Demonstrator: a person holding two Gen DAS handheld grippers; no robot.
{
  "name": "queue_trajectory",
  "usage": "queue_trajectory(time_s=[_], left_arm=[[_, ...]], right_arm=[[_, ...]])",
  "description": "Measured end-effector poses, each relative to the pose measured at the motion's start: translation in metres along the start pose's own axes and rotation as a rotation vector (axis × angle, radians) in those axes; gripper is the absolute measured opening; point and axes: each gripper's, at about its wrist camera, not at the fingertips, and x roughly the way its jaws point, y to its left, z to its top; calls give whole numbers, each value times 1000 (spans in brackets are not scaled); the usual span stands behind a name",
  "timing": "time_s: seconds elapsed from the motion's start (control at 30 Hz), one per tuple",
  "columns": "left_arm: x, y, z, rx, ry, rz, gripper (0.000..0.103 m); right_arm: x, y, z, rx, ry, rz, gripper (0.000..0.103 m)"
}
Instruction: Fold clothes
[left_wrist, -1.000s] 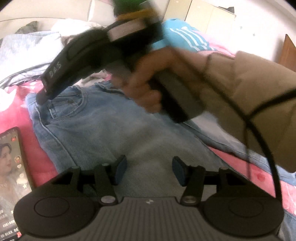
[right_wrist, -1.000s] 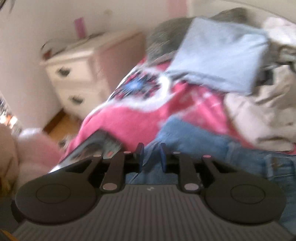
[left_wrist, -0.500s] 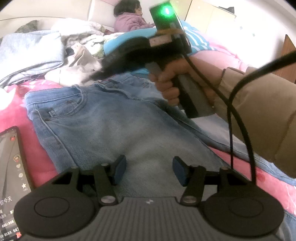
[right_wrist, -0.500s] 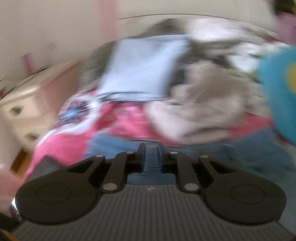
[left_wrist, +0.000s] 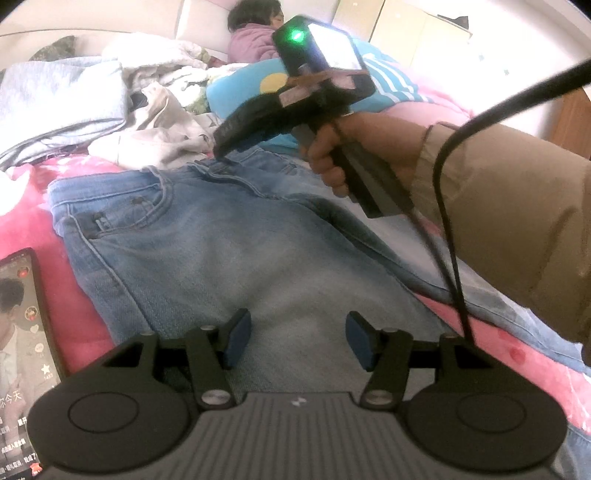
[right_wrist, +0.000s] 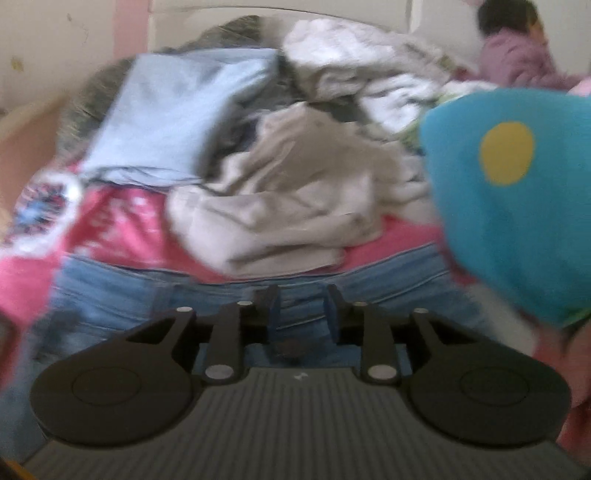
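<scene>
Right gripper (right_wrist: 300, 308) opening over jeans (left_wrist: 192, 254) waistband, nothing gripped; left gripper (left_wrist: 297, 341) released above them

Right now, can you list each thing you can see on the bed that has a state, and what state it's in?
jeans: spread flat, unfolded, waistband toward the pile
left gripper: jaws open over the denim, nothing between them
right gripper: jaws opening at the waistband, not gripping
phone: screen lit, face up
light blue garment: folded
beige garment: crumpled, unfolded
</scene>
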Motion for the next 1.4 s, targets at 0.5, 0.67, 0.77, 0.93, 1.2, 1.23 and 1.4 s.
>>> queue_trajectory(time_s=[0.5,0.67,0.77,0.93,1.2,1.23,1.4], left_arm=[[0,1,0,-4,-8,3,58],[0,2,0,-5,-7,2,58],[0,2,1,-5,-6,1,58],[0,2,1,-4,-6,3,58],[1,2,1,-1,-5,6,58],[1,2,1,-1,-5,6,58],[2,3,2,0,-5,5,58]], right_arm=[[31,-8,11,9,-19,33,0],[29,-15,24,38,-19,16,1],[27,-29,21,73,33,35,4],[28,-42,5,90,106,63,29],[39,-52,0,111,141,131,41],[40,-54,0,127,146,146,36],[39,-56,-1,165,126,112,7]])
